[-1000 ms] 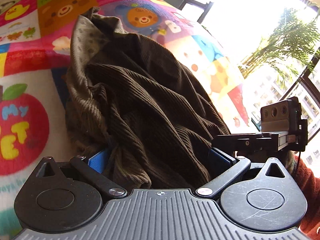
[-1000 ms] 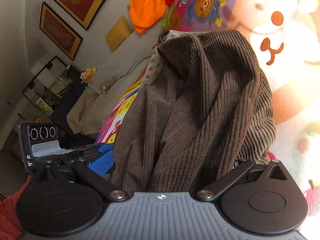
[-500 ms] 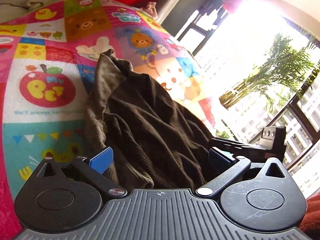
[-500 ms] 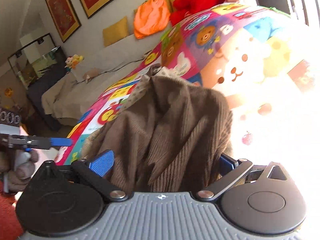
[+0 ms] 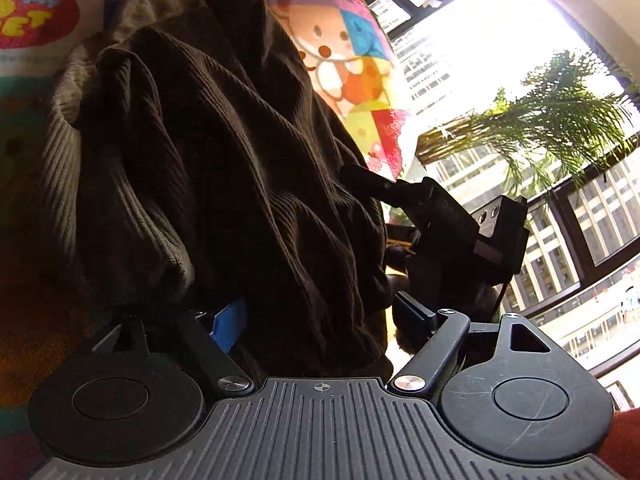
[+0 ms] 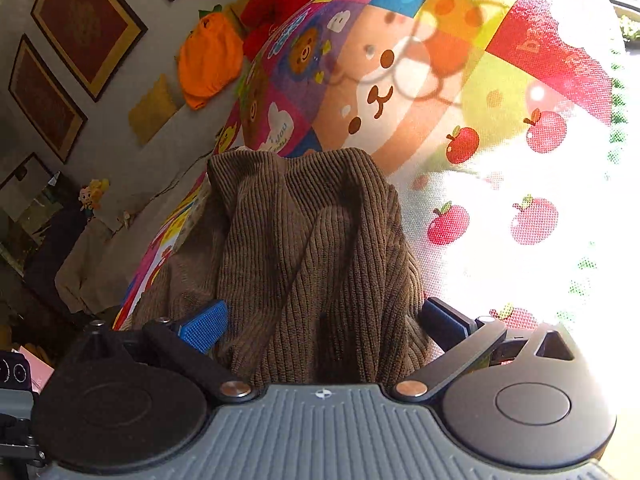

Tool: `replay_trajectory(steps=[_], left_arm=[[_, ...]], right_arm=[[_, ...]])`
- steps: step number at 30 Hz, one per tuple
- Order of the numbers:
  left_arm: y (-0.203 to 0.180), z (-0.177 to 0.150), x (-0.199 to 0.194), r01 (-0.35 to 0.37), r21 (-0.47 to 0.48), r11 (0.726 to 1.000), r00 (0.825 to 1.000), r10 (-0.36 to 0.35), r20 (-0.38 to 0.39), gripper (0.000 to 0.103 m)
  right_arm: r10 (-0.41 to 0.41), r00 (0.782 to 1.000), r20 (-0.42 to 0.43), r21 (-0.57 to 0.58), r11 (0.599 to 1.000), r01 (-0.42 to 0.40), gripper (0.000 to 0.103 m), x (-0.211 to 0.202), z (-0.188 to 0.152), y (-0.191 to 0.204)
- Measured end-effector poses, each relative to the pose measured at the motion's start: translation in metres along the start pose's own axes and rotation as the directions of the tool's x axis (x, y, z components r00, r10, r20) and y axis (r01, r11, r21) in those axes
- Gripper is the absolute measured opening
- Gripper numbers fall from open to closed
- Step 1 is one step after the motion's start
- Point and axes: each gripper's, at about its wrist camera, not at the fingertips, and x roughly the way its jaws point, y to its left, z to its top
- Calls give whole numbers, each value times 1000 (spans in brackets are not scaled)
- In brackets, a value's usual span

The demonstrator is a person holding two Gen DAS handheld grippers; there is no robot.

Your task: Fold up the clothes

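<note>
- Your brown garment (image 5: 224, 152) is ribbed corduroy-like cloth, matt and soft.
- Your mat (image 6: 460, 92) is smooth printed fabric, slightly sheened under sunlight.
- Your left gripper (image 5: 316, 320) body is matt ridged black plastic, scuffed, with shiny metal pivots.

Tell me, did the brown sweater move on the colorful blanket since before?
Yes. In the left wrist view the brown sweater now covers the apple patch's right edge; earlier it sat below and right of it.

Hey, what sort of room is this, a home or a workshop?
Most likely a home, probably a high-rise flat: a cartoon-print quilt, framed pictures on the wall, and a window facing tall buildings.
</note>
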Motion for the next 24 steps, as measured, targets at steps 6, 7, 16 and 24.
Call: replay_trajectory(steps=[6, 7, 16, 24], left_arm=[[-6, 9, 13, -43, 39, 998, 999, 42, 23, 24], [-9, 16, 9, -64, 60, 996, 996, 60, 63, 16], [-4, 93, -121, -311, 6, 951, 779, 251, 574, 2], [15, 63, -132, -351, 6, 937, 826, 306, 472, 43]], right_arm=[[64, 998, 6, 103, 993, -64, 103, 0, 3, -15], [68, 998, 3, 86, 994, -68, 103, 0, 3, -15], [-75, 982, 174, -359, 924, 134, 103, -42, 1, 53], [-46, 998, -30, -589, 808, 20, 75, -18, -15, 117]])
